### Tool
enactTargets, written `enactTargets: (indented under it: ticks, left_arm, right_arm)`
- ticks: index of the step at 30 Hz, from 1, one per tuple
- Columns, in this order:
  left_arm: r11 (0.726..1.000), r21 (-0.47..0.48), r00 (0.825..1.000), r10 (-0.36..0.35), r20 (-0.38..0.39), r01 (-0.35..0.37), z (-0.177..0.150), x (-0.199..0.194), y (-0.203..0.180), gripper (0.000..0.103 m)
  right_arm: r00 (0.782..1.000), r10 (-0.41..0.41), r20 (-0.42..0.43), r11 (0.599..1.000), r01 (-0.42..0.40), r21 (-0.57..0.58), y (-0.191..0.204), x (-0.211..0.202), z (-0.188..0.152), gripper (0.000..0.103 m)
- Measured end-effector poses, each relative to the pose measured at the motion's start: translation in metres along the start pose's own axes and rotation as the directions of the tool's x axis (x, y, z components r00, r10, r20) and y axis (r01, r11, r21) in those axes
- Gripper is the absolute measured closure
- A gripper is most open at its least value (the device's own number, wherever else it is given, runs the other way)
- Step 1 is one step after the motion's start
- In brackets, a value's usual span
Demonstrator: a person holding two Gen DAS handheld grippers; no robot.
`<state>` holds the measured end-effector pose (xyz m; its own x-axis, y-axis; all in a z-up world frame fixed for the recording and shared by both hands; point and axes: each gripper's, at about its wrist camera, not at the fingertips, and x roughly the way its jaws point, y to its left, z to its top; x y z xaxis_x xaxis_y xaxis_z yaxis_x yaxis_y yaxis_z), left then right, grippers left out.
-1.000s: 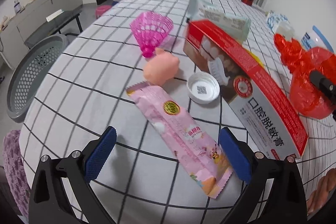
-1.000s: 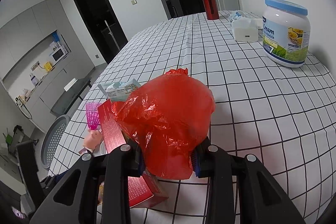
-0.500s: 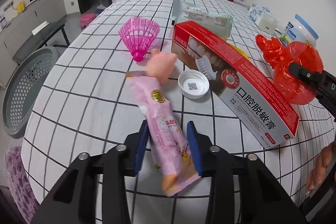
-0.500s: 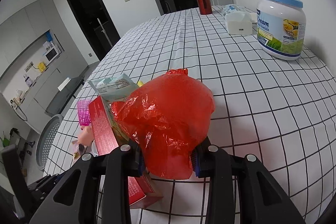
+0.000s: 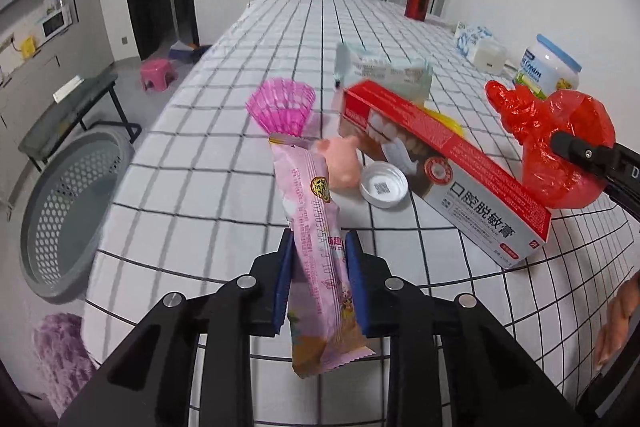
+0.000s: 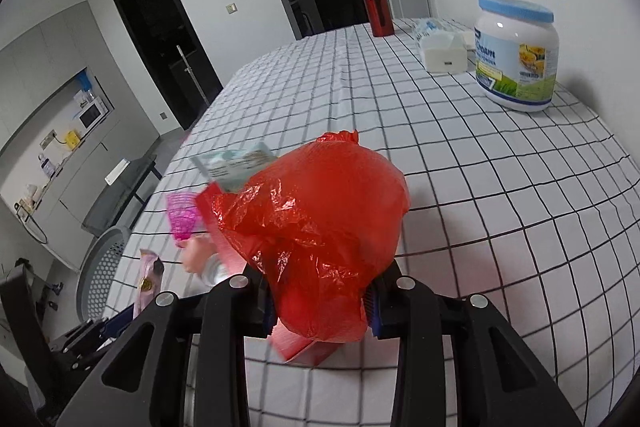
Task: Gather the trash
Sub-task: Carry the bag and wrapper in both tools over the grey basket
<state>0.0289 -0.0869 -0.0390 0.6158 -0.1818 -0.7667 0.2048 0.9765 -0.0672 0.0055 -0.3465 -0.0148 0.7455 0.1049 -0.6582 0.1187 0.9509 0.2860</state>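
Note:
My left gripper (image 5: 318, 281) is shut on a pink snack wrapper (image 5: 316, 227) and holds it lifted above the checked tablecloth (image 5: 208, 195). My right gripper (image 6: 318, 301) is shut on a red plastic bag (image 6: 324, 227), which also shows at the right of the left wrist view (image 5: 560, 147). On the table lie a red toothpaste box (image 5: 444, 163), a white bottle cap (image 5: 383, 185), a pink pig toy (image 5: 340, 163), a pink shuttlecock (image 5: 282, 107) and a pale green packet (image 5: 384, 71).
A grey perforated bin (image 5: 68, 211) stands on the floor left of the table. A cream-powder jar (image 6: 516, 55), a white box (image 6: 444, 51) and a red flask (image 6: 376, 9) stand at the far end. A dark bench (image 5: 68, 107) is beyond the bin.
My left gripper has shut on the pink wrapper and lifted it off the table. My right gripper still holds the red bag and has barely shifted.

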Motion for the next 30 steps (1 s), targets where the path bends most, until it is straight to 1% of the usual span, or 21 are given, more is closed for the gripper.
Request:
enactTargets:
  ticks: [3, 7, 11, 15, 18, 22, 23, 26, 30]
  left_arm:
    - [1.000, 0.006, 1.000, -0.011, 0.020, 0.011, 0.003, -0.010, 0.013, 0.077]
    - [1.000, -0.005, 0.999, -0.010, 0.048, 0.011, 0.010, -0.023, 0.040, 0.077]
    - [1.000, -0.027, 0.997, 0.015, 0.078, -0.013, 0.017, -0.034, 0.074, 0.077]
    - [0.998, -0.055, 0.995, 0.048, 0.093, -0.043, 0.019, -0.042, 0.110, 0.077]
    - [0.993, -0.083, 0.992, 0.086, 0.097, -0.078, 0.017, -0.045, 0.140, 0.077]
    - [0.984, -0.130, 0.988, 0.135, 0.078, -0.125, 0.012, -0.042, 0.180, 0.077]
    - [0.980, -0.142, 0.986, 0.149, 0.069, -0.138, 0.010, -0.039, 0.191, 0.077]
    - [0.970, -0.176, 0.983, 0.177, 0.046, -0.167, 0.004, -0.033, 0.219, 0.077]
    - [0.956, -0.217, 0.978, 0.205, 0.019, -0.196, -0.002, -0.026, 0.254, 0.077]
  right_arm:
    - [1.000, 0.013, 0.011, 1.000, -0.013, -0.020, 0.019, -0.010, -0.001, 0.071]
    - [0.999, 0.043, 0.017, 0.997, -0.042, -0.057, 0.049, -0.015, -0.002, 0.071]
    - [0.995, 0.098, 0.003, 0.991, -0.097, -0.095, 0.087, -0.010, -0.003, 0.071]
    - [0.987, 0.158, -0.026, 0.977, -0.160, -0.140, 0.128, 0.005, -0.007, 0.071]
    - [0.976, 0.206, -0.072, 0.959, -0.216, -0.184, 0.164, 0.023, -0.012, 0.071]
    - [0.960, 0.245, -0.135, 0.933, -0.272, -0.237, 0.209, 0.047, -0.022, 0.071]
    - [0.953, 0.258, -0.158, 0.922, -0.291, -0.253, 0.224, 0.056, -0.025, 0.071]
    - [0.937, 0.281, -0.208, 0.898, -0.333, -0.286, 0.254, 0.075, -0.031, 0.071]
    - [0.915, 0.292, -0.278, 0.870, -0.375, -0.321, 0.296, 0.101, -0.041, 0.071]
